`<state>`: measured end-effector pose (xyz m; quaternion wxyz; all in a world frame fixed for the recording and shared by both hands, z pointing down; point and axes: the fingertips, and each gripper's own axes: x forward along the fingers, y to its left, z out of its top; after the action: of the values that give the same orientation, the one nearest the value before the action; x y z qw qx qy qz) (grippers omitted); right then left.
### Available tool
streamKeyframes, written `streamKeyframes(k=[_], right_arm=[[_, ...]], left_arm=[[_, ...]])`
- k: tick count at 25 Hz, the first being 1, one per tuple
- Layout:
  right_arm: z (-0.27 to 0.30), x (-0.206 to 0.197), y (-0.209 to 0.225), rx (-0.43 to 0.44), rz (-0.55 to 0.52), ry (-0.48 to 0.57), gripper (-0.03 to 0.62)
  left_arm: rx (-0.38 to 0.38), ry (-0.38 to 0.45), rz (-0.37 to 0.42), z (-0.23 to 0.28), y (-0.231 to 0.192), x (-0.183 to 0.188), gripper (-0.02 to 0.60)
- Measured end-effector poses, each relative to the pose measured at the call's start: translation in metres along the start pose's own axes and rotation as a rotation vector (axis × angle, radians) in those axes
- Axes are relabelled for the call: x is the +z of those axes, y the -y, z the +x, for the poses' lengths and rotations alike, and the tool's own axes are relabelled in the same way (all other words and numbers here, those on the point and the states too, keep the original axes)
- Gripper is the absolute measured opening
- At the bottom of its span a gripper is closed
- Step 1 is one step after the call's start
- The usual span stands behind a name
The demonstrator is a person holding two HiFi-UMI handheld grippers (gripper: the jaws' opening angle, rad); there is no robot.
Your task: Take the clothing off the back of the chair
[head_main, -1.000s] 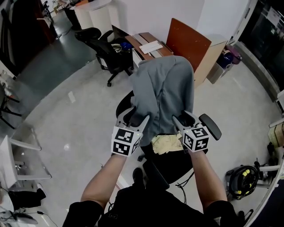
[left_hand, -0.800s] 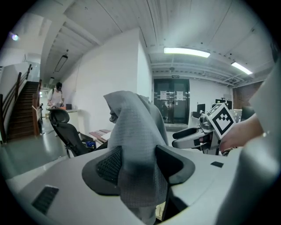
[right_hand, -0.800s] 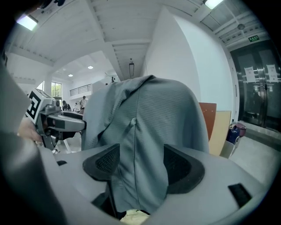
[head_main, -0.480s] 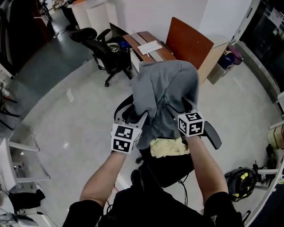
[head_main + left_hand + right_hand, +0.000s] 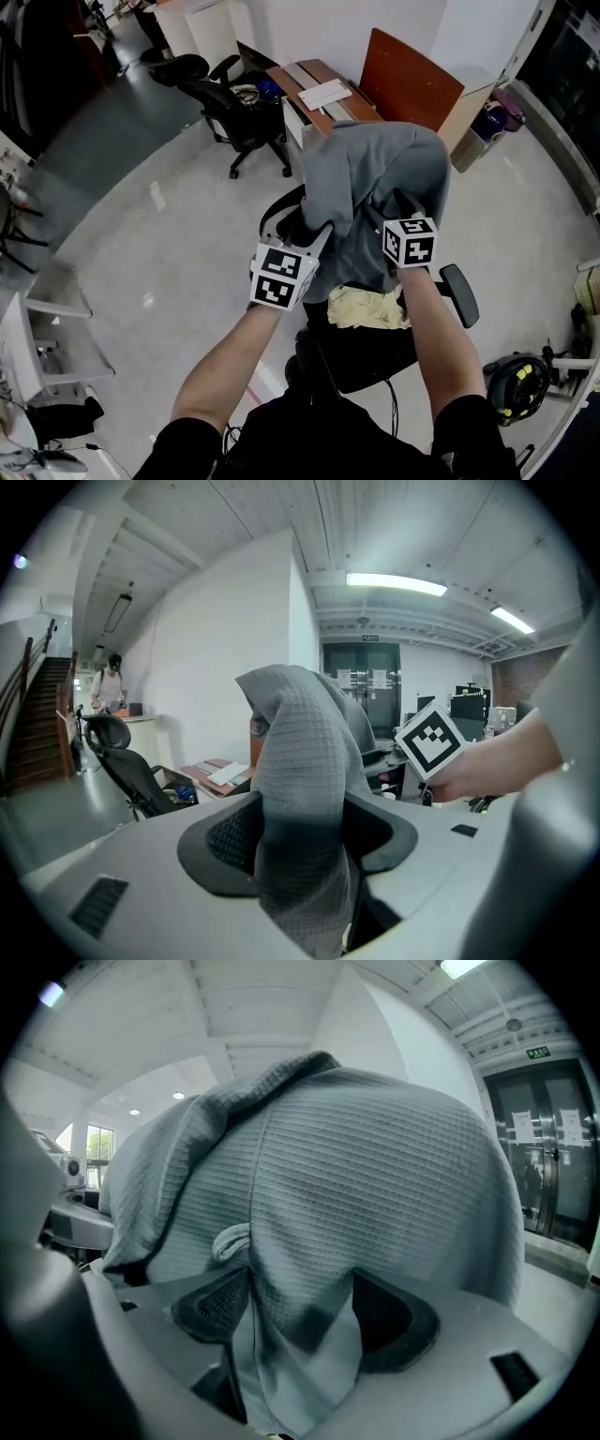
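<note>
A grey waffle-knit garment (image 5: pixel 375 173) hangs over the back of a black office chair (image 5: pixel 366 347). My left gripper (image 5: pixel 298 230) is at its left edge, shut on a fold of the garment (image 5: pixel 300 752) that rises from between the pads (image 5: pixel 230 836). My right gripper (image 5: pixel 389 208) is pushed into the right side. Its jaws have just been opening and stand wide, with a loose fold of the garment (image 5: pixel 356 1176) between them. A pale yellow cloth (image 5: pixel 367 307) lies on the seat below.
Behind the chair stand a desk with papers (image 5: pixel 323 94), a brown board (image 5: pixel 412 80) and a second black chair (image 5: pixel 230 103). The armrest (image 5: pixel 459 295) sticks out at right. A black-and-yellow machine (image 5: pixel 516 384) sits on the floor. A person (image 5: pixel 111 682) stands far left.
Both grippers have moved forward, up the garment. The right gripper's jaws have spread wider around the cloth. The garment is bunched higher over the chair back.
</note>
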<state>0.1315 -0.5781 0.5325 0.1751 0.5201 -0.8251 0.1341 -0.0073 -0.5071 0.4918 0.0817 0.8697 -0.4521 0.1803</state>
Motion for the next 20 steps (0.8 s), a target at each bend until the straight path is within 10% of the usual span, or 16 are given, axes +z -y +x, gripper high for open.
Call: streamKeyframes(k=[8, 20], right_arm=[[-0.022, 0.007, -0.014, -0.003, -0.091, 0.026, 0.044], [-0.128, 0.078, -0.021, -0.025, -0.083, 0.238, 0.025]], left_arm=[[-0.007, 0.006, -0.02, -0.017, 0.012, -0.008, 0.247], [-0.004, 0.038, 0.024, -0.061, 0.045, -0.003, 0.247]])
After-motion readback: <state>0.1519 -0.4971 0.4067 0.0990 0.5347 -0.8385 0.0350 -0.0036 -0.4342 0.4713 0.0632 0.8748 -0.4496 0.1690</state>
